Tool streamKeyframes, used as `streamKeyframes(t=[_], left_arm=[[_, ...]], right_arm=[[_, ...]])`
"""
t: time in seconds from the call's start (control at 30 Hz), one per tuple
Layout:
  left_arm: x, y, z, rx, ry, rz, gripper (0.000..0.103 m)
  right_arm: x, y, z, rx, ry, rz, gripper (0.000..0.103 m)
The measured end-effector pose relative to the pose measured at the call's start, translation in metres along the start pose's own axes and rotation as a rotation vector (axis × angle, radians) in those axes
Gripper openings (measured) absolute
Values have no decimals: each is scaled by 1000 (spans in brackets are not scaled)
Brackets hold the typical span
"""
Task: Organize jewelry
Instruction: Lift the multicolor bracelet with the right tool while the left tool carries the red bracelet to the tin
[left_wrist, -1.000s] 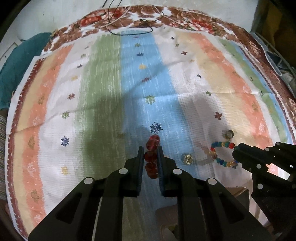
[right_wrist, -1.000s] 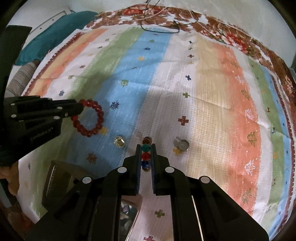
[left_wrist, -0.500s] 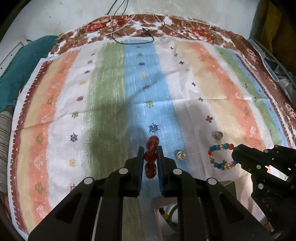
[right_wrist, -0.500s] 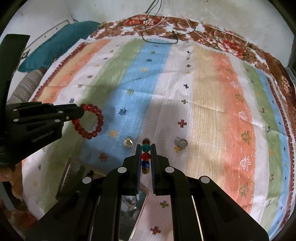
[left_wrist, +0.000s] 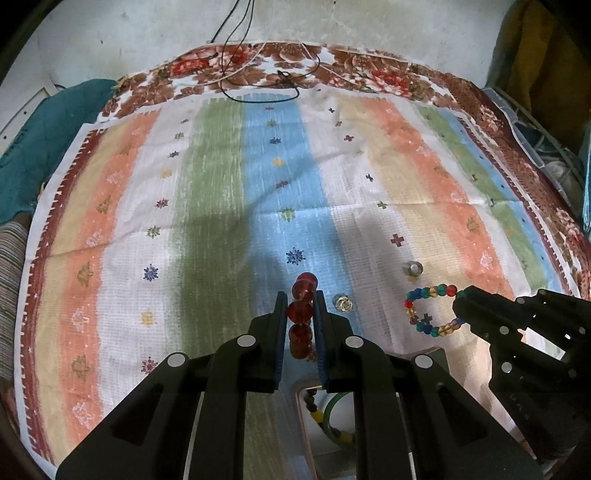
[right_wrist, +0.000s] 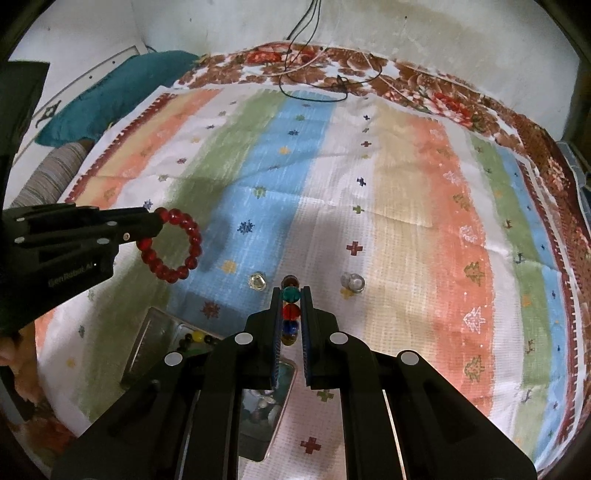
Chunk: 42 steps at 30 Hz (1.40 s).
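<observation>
Transport step: left tool (left_wrist: 300, 321) pinching red glass-bead bracelet (right_wrist: 171, 245), right tool (right_wrist: 290, 314) pinching multicoloured bead bracelet (left_wrist: 430, 308), both above clear plastic jewelry tray (right_wrist: 147, 343); next, judged, lowering and release into it.

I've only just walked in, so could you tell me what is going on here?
A person is sorting jewelry over a striped cloth. The left hand-held gripper is shut on a red bead bracelet, and the right hand-held gripper is shut on a multicolored bead bracelet. Both are held above an open box with beads inside. Two small rings lie on the cloth.
</observation>
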<state>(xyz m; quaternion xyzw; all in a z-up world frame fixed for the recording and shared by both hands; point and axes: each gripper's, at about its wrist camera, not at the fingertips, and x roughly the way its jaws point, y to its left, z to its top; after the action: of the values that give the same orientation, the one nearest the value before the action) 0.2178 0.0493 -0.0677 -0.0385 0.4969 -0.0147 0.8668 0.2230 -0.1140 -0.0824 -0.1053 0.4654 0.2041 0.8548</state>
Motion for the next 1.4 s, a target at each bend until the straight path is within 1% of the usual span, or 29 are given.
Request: streamKeyframes(t=[0.2,0.33,0.57,0.8,0.97,1.2,1.4], left_arm=[[-13,-4,-1,3,-30,-8,13],[-19,-8,-4,8,-39,-19,13],[-29,-10,-11,15,-50,-30,13],[-44,-9,-19,0,-71,-40,13],[-53,-10,-27,-10,-76,-46,13],[-64,-10,-40,-25,-83,-73,13],[-68,-17,-50,-10,-76,-79,13]], right_arm=[[-12,0,-2,3,-25,4,10],[-18,0,-4,16,-32,27,10],[-29,2,-10,10,-49,38,10],[-39,6,-17,9,-69,49,10],[-48,7,-25,15,-83,59,10],[-61,12,-34,7,-101,84,10],[-64,18,-42,-2,-96,96,10]])
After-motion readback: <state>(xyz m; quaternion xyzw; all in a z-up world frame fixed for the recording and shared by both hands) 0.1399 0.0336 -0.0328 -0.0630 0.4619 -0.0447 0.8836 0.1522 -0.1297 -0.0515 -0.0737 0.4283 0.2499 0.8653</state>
